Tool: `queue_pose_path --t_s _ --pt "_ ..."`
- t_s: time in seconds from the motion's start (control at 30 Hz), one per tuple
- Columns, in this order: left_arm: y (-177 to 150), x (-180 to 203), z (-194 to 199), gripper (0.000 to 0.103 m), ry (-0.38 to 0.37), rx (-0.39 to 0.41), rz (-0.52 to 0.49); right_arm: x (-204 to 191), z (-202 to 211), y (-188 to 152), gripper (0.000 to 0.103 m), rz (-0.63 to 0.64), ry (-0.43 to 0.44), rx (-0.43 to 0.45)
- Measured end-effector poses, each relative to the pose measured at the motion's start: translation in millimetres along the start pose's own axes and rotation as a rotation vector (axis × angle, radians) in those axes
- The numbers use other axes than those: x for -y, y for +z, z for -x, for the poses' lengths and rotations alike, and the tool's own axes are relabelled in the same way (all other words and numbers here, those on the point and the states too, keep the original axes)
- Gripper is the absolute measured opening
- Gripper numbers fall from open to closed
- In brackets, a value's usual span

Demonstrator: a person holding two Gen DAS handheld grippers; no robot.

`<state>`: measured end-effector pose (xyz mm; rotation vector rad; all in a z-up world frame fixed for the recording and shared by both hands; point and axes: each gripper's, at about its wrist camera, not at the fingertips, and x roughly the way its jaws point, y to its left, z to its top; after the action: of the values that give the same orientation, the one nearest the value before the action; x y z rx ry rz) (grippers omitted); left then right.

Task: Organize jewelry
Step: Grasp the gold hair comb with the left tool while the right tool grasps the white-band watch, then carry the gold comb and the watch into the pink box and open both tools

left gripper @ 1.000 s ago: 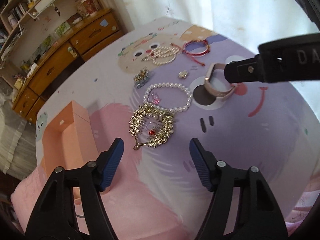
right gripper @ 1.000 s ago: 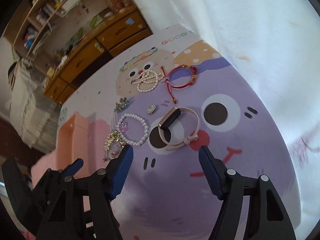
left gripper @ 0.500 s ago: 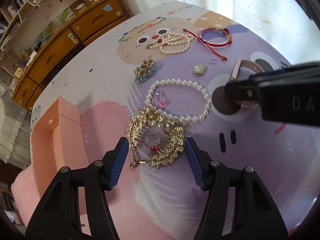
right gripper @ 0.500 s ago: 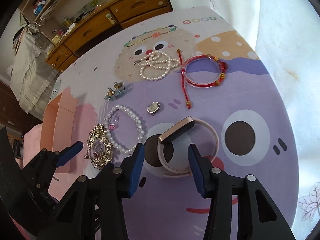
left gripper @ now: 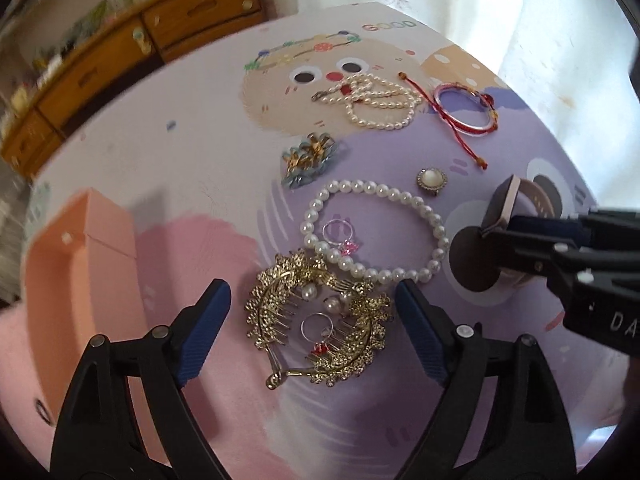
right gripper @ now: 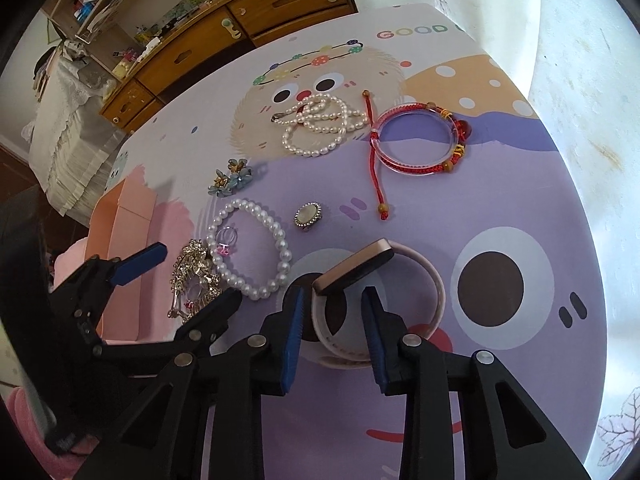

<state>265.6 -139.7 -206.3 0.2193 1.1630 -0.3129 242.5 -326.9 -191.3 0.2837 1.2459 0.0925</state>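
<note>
My left gripper (left gripper: pixel 310 300) is open, its blue fingers either side of a gold hair comb (left gripper: pixel 320 330) lying on the cartoon mat; it also shows in the right wrist view (right gripper: pixel 192 276). My right gripper (right gripper: pixel 332 304) is open and narrowed, straddling the near end of a pink-band watch (right gripper: pixel 400 272), apparently not pinching it; the watch (left gripper: pixel 520 204) shows at the right. A pearl bracelet (left gripper: pixel 376 228) with a small pink ring (left gripper: pixel 340 236) inside lies beyond the comb.
An open orange box (left gripper: pixel 76 248) stands at the left. Farther back lie a blue flower brooch (left gripper: pixel 308 158), an oval brooch (left gripper: pixel 431 180), a pearl necklace (left gripper: pixel 376 100) and a red bangle with cord (left gripper: pixel 466 108). Wooden drawers (right gripper: pixel 240 28) stand beyond the table.
Both grippers moved forward and lower. The left one now brackets the gold comb. The right one narrowed around the watch's near end.
</note>
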Motion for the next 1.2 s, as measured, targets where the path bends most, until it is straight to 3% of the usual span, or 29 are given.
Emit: queue_pose_path --t_s 0.07,0.17,0.23,0.4,0.47,0.73,1.2 --pt "0.0 -9.8 -1.1 0.081 -0.03 -0.012 0.053 0.0 -1.2 0.5 0.03 -0.006 0.005 -0.008" --pt "-2.2 -10.7 0.8 0.073 -0.029 -0.016 0.032 0.6 -0.8 -0.1 0.03 -0.007 0.004 -0.014" --pt "-4.5 -11.9 2.5 0.072 -0.033 -0.013 0.028 2.2 0.6 -1.8 0.029 -0.007 0.005 -0.011" --pt "-6.7 -9.8 1.5 0.071 -0.02 -0.01 0.036 0.0 4.8 -3.5 0.008 0.015 0.014 0.009" --pt "-9.2 -9.3 4.5 0.071 -0.013 -0.005 0.041 -4.7 5.9 -3.1 0.004 0.045 0.02 0.012" --pt "-15.2 -10.2 37.4 0.071 0.005 0.067 0.041 -4.8 13.8 -2.9 0.003 0.038 0.053 0.035" --pt "-21.9 -12.9 123.9 0.071 -0.005 0.158 0.061 -31.7 64.6 -14.8 0.003 0.118 0.238 0.159"
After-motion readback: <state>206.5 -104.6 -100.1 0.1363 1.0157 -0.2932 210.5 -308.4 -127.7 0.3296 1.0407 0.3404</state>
